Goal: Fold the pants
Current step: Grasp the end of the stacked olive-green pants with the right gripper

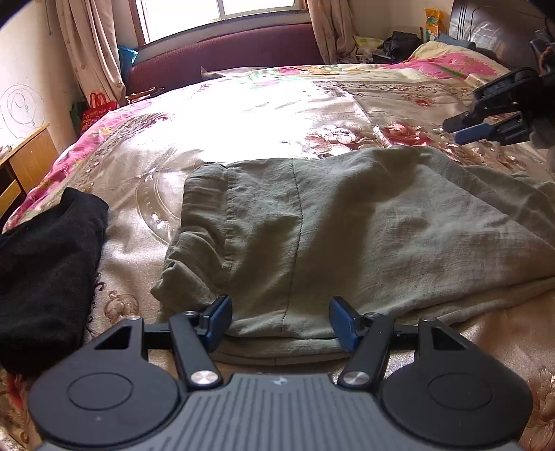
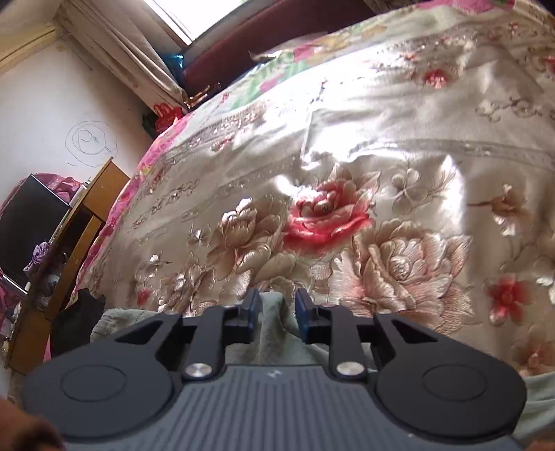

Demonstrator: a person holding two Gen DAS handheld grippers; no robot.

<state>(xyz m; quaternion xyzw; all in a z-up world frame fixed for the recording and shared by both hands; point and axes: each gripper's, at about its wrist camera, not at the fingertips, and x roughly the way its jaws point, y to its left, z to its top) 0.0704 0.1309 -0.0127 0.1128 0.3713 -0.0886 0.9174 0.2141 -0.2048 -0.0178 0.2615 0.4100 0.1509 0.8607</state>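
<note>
Here the grey-green pants lie folded on the floral bedspread, black garment left. The left gripper gapes wide at their near edge, empty; the right gripper, half-parted, holds nothing at the far edge.

A home bedroom: a bed under a shiny floral bedspread fills the scene, with a curtained window and a maroon couch at the far side and a wooden desk at the left wall.
</note>
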